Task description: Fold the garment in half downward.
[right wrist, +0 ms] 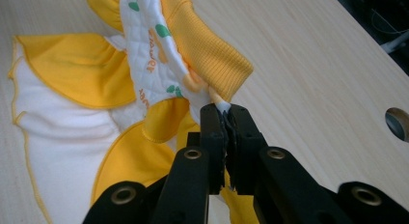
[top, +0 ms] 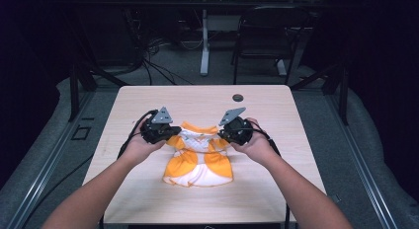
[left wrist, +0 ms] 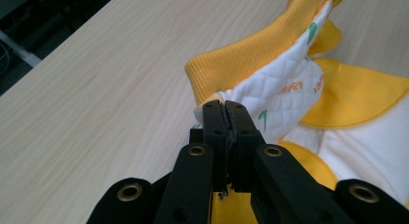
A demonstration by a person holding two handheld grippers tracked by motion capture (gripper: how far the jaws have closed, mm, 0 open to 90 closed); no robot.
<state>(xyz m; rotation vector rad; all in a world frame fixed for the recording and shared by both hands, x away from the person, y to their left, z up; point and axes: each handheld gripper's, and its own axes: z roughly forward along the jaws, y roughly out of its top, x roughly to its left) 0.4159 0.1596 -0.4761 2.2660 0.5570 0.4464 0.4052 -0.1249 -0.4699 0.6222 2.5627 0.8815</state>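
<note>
Currently, item one: a small orange-and-white garment (top: 199,157), lying centre of the high view on a pale wood-grain table (top: 148,100), its lower part spread flat toward you and its top edge raised off the surface. Your left gripper (top: 170,133) has its jaws pressed together on the quilted white fabric just under the ribbed orange band (left wrist: 251,55), seen mid-frame in the left gripper view. Your right gripper (top: 223,133) is likewise clamped on the opposite corner of that top edge, beside the ribbed end at centre of the right gripper view. Step in hand, by judgement: both corners are pinched and lifted, ready for a fold or a straightening of the garment. Next move, by judgement: you carry both corners together at an even height, keeping the edge taut between them, so that the printed panel (right wrist: 144,55) does not bunch; a slack grip on the thin fabric could let one corner slip. Surface: bare wood, a round cable hole (top: 238,97) upper centre. Room: dark, grey floor, loose cables (top: 158,66) and a black chair (top: 267,36) beyond the table's far edge.
</note>
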